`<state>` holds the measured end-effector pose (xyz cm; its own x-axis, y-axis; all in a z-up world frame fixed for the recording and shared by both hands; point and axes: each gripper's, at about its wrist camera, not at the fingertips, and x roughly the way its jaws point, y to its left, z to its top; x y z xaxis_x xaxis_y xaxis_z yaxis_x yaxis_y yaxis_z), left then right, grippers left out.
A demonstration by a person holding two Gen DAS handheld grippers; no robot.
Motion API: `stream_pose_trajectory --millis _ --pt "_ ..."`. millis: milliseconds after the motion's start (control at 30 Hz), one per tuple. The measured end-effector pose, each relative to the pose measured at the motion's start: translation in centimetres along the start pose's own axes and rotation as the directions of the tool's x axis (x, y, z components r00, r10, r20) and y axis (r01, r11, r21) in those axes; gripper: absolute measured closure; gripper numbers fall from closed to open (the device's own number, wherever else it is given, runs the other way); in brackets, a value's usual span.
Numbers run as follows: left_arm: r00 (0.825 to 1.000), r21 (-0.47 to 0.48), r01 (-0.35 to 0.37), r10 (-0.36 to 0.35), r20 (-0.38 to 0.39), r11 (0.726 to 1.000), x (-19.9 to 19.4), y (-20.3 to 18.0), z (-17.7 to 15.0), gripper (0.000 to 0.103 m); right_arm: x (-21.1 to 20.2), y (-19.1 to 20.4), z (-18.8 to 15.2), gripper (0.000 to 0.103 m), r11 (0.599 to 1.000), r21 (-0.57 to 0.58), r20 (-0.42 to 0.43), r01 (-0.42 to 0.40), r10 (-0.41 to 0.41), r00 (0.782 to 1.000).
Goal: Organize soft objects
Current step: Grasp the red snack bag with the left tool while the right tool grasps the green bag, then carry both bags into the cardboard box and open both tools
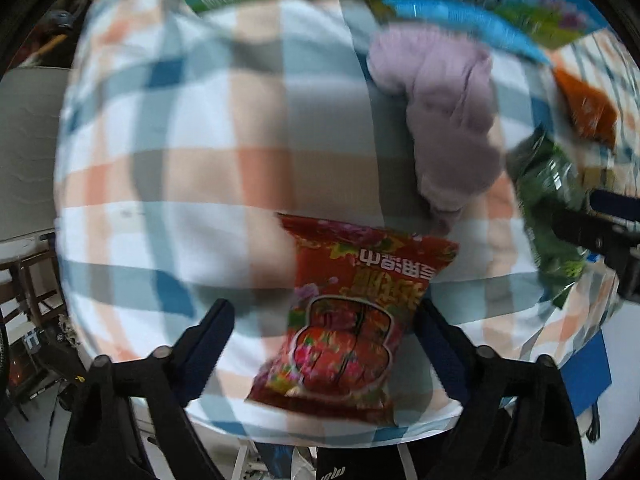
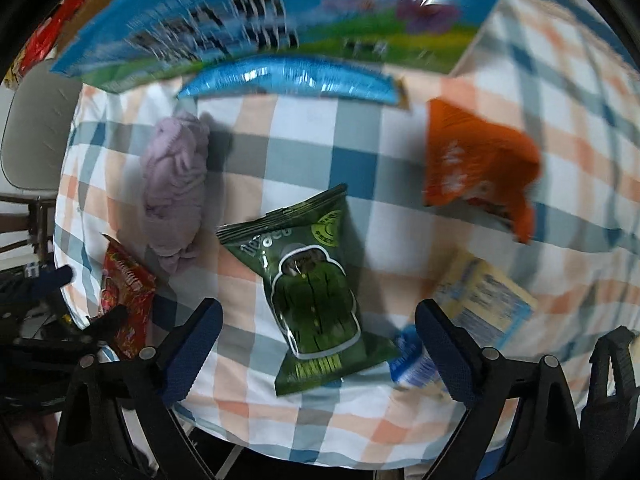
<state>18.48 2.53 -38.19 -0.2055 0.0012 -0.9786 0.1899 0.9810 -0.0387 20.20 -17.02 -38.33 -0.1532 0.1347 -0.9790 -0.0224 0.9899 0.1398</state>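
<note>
Left wrist view: left gripper (image 1: 324, 332) wide open over red snack packet (image 1: 348, 320), bottom centre. Right gripper (image 2: 318, 332) likewise wide over green packet (image 2: 312, 296). Straddle, close gently.

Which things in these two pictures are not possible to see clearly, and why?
- Large blue-green package: right wrist view, print smeared by motion blur, top cut by the frame edge.
- Pale yellow box: right wrist view, label blurred, near corner hidden behind a finger of the right gripper.
- Green snack bag: left wrist view, blurred, partly hidden by the other gripper at the right edge.
</note>
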Motion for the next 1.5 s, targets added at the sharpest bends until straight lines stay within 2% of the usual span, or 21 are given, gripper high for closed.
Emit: stream_pose_trajectory --millis 33,100,167,200,233,367,433,533,667,767,833,967,1167,1267,1333,1400,1500 --pt "1.0 0.001 -0.002 0.002 -0.008 1.0 0.4 0.0 -0.1 0.028 0.8 0.0 0.2 0.015 1.0 0.001 -0.022 -0.003 0.003 1.0" --pt "1.0 0.013 0.016 -0.016 -0.006 1.0 0.8 -0.1 -0.3 0.044 2.3 0.0 0.5 0.018 1.0 0.01 -0.061 -0.023 0.023 0.998" --pt "0.999 -0.019 0.046 -0.046 0.002 0.999 0.6 0.1 -0.7 0.053 3.5 0.1 0.7 0.03 0.999 0.011 -0.085 -0.031 0.032 0.996" --pt "0.999 -0.04 0.054 -0.054 0.007 0.998 0.5 0.2 -0.9 0.054 4.0 0.2 0.7 0.035 0.999 0.011 -0.097 -0.03 0.031 0.995" --pt "0.998 -0.075 0.068 -0.067 0.017 0.995 0.3 0.5 -1.1 0.054 4.6 0.3 0.6 0.043 0.999 0.017 -0.108 -0.035 0.037 0.993" --pt "0.992 -0.18 0.121 -0.113 0.052 0.976 0.0 1.6 -2.2 0.054 5.9 1.3 0.1 0.056 0.995 0.057 -0.134 -0.085 0.092 0.987" --pt "0.992 -0.181 0.127 -0.124 0.028 0.975 1.0 1.6 -2.4 0.054 6.4 1.9 -0.2 0.056 0.993 0.061 -0.135 -0.103 0.11 0.985" --pt "0.992 -0.147 0.123 -0.121 0.023 0.981 1.6 1.5 -2.4 0.054 7.0 2.2 -0.4 0.056 0.995 0.052 -0.143 -0.085 0.091 0.985" --pt "0.99 -0.164 0.135 -0.127 0.055 0.977 1.5 1.4 -2.0 0.057 8.9 3.0 -0.3 0.057 0.995 0.079 -0.147 -0.059 0.07 0.987" --pt "0.99 -0.179 0.111 -0.093 0.108 0.978 -0.2 2.3 -2.8 0.058 9.3 4.2 -0.9 0.064 0.994 0.101 -0.114 -0.039 0.051 0.992" --pt "0.987 -0.195 0.104 -0.078 0.14 0.975 -1.4 2.5 -3.4 0.058 8.4 4.9 -1.7 0.066 0.993 0.114 -0.093 -0.041 0.052 0.994" --pt "0.971 -0.192 0.112 -0.066 0.231 0.975 -5.9 2.3 -5.3 0.058 5.9 6.4 -3.2 0.067 0.991 0.127 -0.023 -0.033 0.037 0.999" --pt "0.926 -0.134 0.151 -0.093 0.365 0.979 -13.3 0.3 -6.1 0.058 0.2 8.5 -5.2 0.067 0.989 0.132 0.117 -0.068 0.053 0.992" --pt "0.899 -0.092 0.175 -0.121 0.421 0.98 -17.3 -0.4 -5.0 0.058 -3.3 8.9 -5.1 0.067 0.987 0.129 0.176 -0.091 0.067 0.982" --pt "0.884 -0.07 0.191 -0.14 0.446 0.979 -19.3 -0.6 -3.7 0.058 -7.3 6.9 -5.0 0.067 0.988 0.119 0.215 -0.102 0.075 0.974" --pt "0.874 -0.055 0.204 -0.156 0.46 0.977 -20.4 -0.9 -2.4 0.058 -10.4 6.0 -5.2 0.067 0.988 0.107 0.252 -0.114 0.084 0.964" --pt "0.863 -0.047 0.218 -0.17 0.477 0.975 -22.5 -1.4 1.1 0.058 -15.1 4.6 -3.8 0.067 0.986 0.084 0.296 -0.141 0.11 0.949"
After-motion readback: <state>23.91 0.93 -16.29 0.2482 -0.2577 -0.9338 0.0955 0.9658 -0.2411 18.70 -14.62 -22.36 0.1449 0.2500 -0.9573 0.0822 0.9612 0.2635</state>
